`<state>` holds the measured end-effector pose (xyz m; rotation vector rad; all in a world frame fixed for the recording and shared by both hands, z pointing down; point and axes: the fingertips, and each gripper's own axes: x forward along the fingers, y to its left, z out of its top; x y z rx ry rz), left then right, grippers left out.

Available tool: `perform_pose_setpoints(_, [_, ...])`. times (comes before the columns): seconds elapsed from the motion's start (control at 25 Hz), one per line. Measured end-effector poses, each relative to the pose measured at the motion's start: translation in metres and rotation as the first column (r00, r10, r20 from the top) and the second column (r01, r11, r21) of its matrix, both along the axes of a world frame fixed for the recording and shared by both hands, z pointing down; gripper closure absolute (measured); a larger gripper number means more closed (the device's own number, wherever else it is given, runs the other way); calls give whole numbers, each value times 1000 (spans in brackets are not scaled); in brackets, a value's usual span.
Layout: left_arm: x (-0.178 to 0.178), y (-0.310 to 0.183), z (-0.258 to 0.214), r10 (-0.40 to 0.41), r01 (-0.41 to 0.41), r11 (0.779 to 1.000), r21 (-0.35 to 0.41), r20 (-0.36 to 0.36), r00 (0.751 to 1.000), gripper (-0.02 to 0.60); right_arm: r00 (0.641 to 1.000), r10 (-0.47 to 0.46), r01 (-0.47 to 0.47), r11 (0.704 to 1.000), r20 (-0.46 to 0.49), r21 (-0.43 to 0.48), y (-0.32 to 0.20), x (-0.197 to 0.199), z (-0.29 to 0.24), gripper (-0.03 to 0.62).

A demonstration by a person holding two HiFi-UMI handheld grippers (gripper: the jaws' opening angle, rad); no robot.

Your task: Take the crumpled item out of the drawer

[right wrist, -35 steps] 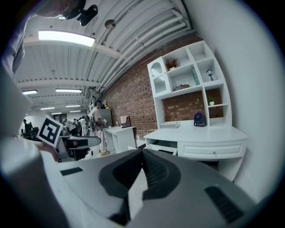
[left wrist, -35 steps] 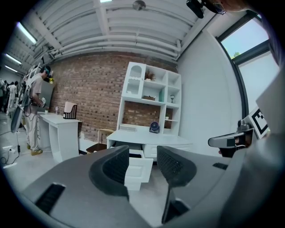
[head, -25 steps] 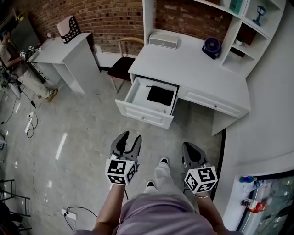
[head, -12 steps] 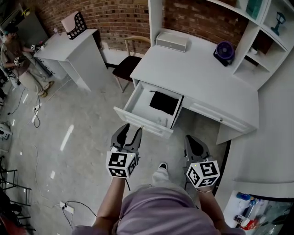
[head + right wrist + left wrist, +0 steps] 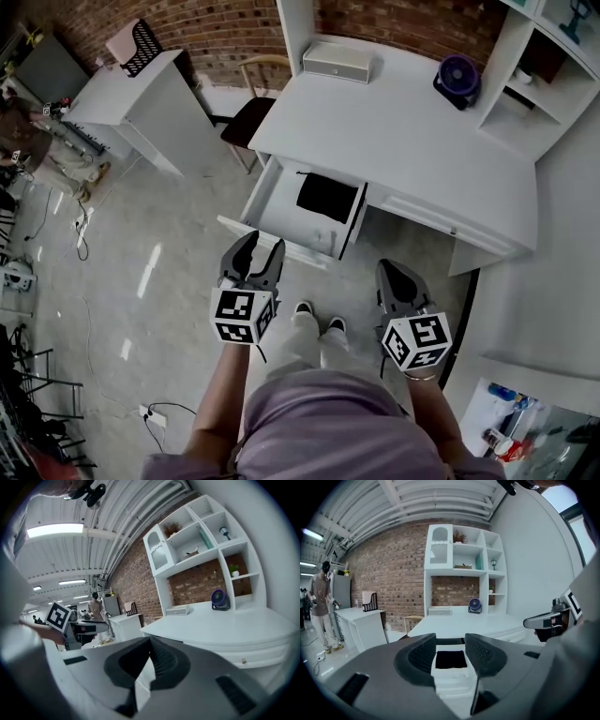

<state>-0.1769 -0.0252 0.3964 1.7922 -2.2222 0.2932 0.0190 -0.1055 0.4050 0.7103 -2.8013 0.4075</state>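
The crumpled item [image 5: 326, 197] is a dark cloth lying in the open white drawer [image 5: 278, 242] of the desk [image 5: 403, 141]. In the left gripper view the cloth [image 5: 450, 659] shows through the gap between the jaws, well ahead of them. My left gripper [image 5: 262, 246] hangs open and empty just short of the drawer's front. It stands the same way in its own view [image 5: 450, 641]. My right gripper [image 5: 390, 268] is shut with nothing in it, to the right of the drawer and below the desk's edge; its jaws [image 5: 150, 641] meet at the tips.
On the desk stand a white box [image 5: 337, 61] and a small blue fan [image 5: 457, 73], with shelves at the right. A chair [image 5: 246, 127] is tucked in left of the drawer. A white side table [image 5: 141, 108] and a person [image 5: 23, 131] are at the far left. Cables lie on the floor.
The desk and drawer have come closer to both grippers as the person stepped forward. The left jaws stay open and the right jaws stay shut.
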Motion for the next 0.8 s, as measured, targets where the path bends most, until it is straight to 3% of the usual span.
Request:
perform_pose_setpoints(0.16, [1,-24,15,58,-57,996,-69,13,998,399,1000,23,-23,1000,1,-9,-16,3,4,591])
perform_pose_setpoints(0.36, [-4,-56,33,129,-125,987,-101,33,991,396,998,67,-67,998,-3,-4,-37,4,5,591])
perform_pose_setpoints(0.64, [-12,-98,68,280,-267,934,-236,24,960,394,994,108,-108,994,-18,2,-65,-3,5,591])
perform_pose_setpoints(0.8, [-15,-119,86,354,-336,894,-297,6,935,393,990,139,-140,990,-26,-7,-80,-11,8,591])
